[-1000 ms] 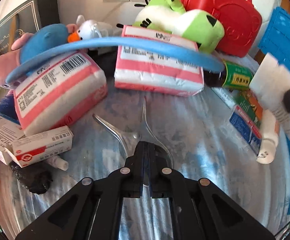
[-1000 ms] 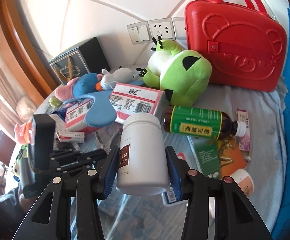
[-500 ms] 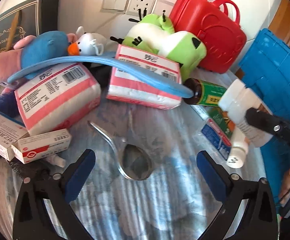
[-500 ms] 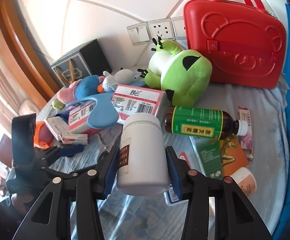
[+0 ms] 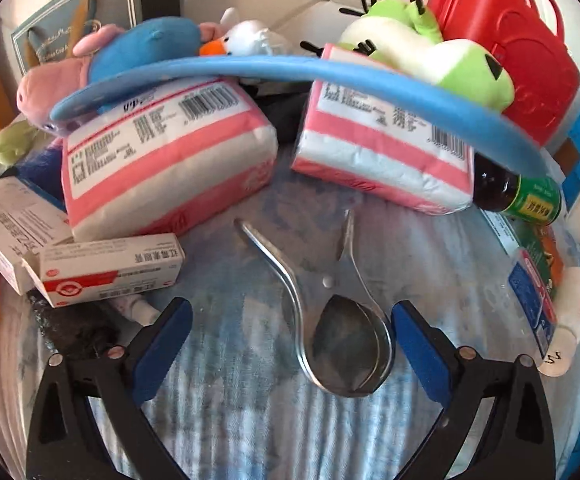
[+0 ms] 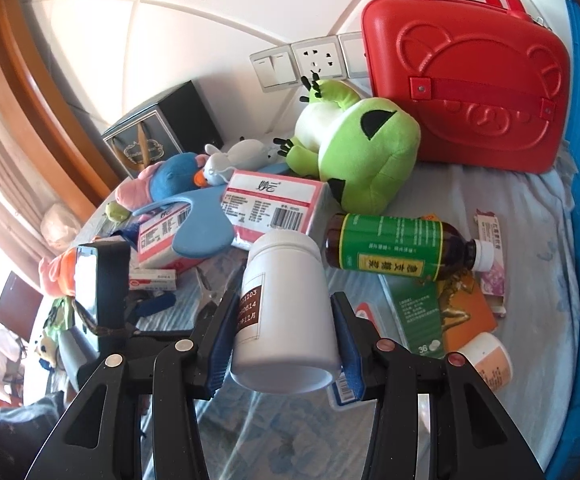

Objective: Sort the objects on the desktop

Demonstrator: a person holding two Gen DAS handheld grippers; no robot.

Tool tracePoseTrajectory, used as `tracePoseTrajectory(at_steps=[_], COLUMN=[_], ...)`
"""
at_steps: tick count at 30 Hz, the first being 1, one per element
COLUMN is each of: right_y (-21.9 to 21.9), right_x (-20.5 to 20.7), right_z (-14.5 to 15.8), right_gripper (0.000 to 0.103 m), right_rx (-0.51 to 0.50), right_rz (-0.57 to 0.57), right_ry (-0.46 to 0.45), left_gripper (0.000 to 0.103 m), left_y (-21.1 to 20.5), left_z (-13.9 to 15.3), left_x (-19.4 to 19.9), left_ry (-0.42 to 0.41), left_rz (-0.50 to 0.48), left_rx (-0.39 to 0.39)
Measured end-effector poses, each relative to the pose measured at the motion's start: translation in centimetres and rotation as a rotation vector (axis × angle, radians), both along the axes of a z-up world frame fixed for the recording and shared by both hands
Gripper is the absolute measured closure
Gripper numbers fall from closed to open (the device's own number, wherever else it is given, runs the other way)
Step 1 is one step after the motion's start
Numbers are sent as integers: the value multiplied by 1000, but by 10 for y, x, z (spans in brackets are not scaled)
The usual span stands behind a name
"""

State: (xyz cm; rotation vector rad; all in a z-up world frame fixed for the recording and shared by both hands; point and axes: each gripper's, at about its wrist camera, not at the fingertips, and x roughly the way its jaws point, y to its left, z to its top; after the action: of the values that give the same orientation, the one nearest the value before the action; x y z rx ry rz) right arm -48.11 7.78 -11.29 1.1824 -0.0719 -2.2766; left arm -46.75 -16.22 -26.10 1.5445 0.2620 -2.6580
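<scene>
Spoons of shiny steel [image 5: 346, 340], two nested bowl in bowl with handles splayed apart, lie on the blue-and-white cloth of the bench [image 5: 230, 408], between the blue pads of the left tongs [image 5: 290, 338], which stand wide apart and touch neither. Right tongs [image 6: 284, 344] are clamped on a white plastic jar with a screw lid and a brown-edged label [image 6: 284, 312], held above the bench. Behind it lies a brown glass bottle with a green label [image 6: 402, 248], on its side.
</scene>
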Motion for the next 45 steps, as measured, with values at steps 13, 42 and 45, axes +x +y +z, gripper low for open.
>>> tracePoseTrajectory(at_steps=[13, 42, 45], right_y=[-10, -14, -9], right_x=[5, 58, 78], right_z=[13, 84, 103], right_gripper=[57, 57, 57], right_rx=[0, 40, 32], right_rz=[13, 1, -6], right_ry=[23, 218, 251], left_gripper=[16, 59, 59], left_y=[10, 36, 44], left_z=[7, 87, 108], left_x=[-2, 67, 52], left_ry=[-2, 231, 289], left_rz=[-57, -227, -249], left_rx=[-98, -163, -189])
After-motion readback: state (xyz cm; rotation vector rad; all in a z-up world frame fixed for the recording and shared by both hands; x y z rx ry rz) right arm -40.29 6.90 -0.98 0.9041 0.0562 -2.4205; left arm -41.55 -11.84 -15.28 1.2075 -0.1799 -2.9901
